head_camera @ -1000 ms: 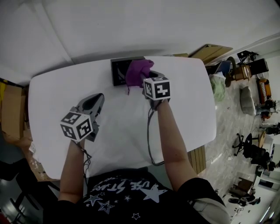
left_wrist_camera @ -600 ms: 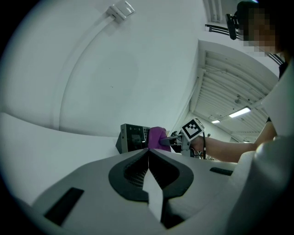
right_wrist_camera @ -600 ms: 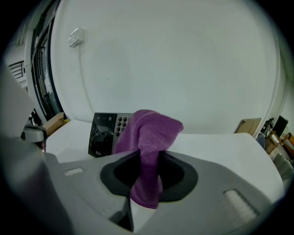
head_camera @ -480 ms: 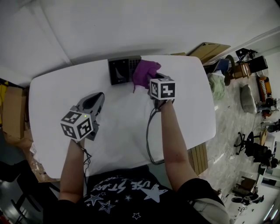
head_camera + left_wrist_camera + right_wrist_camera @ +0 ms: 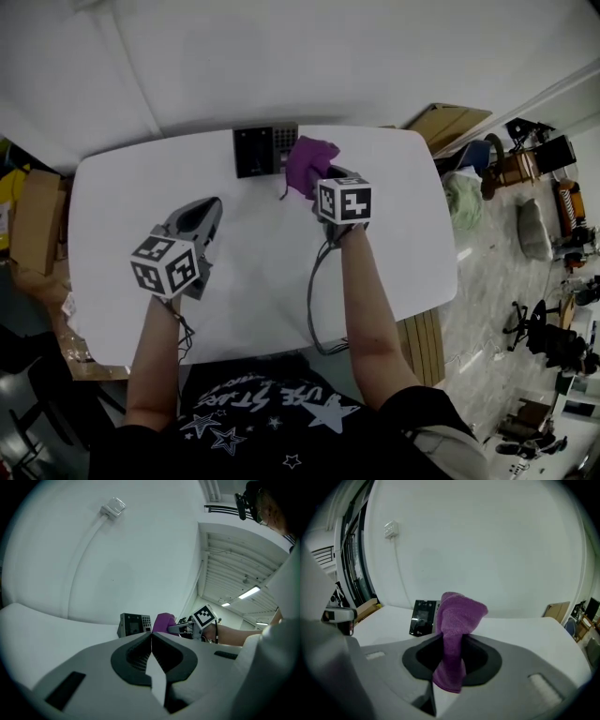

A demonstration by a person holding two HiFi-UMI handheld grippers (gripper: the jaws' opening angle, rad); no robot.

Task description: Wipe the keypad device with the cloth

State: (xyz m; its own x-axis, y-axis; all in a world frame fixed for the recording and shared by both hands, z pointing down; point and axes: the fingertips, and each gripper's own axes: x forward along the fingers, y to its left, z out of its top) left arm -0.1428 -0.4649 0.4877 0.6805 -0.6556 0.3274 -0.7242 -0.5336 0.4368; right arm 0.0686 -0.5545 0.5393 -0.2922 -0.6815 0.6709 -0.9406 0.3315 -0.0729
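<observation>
The keypad device (image 5: 264, 150) is a dark box with a screen and buttons, standing at the far edge of the white table (image 5: 112, 281); it also shows in the left gripper view as the keypad device (image 5: 133, 624) and in the right gripper view as the keypad device (image 5: 422, 617). My right gripper (image 5: 323, 180) is shut on a purple cloth (image 5: 307, 162), bunched just right of the device; the cloth (image 5: 454, 630) rises between its jaws and hides the device's right edge. My left gripper (image 5: 199, 217) is shut and empty, over the table left of centre, well short of the device.
A white wall (image 5: 281, 56) stands right behind the table. A cable (image 5: 314, 300) trails from the right gripper to the near table edge. Cardboard boxes (image 5: 37, 220) sit on the floor at left; chairs and clutter (image 5: 544, 234) fill the floor at right.
The cloth has come off the device's top and to its right, so the screen and keypad now show. The right gripper drew back a little. The left gripper has not moved.
</observation>
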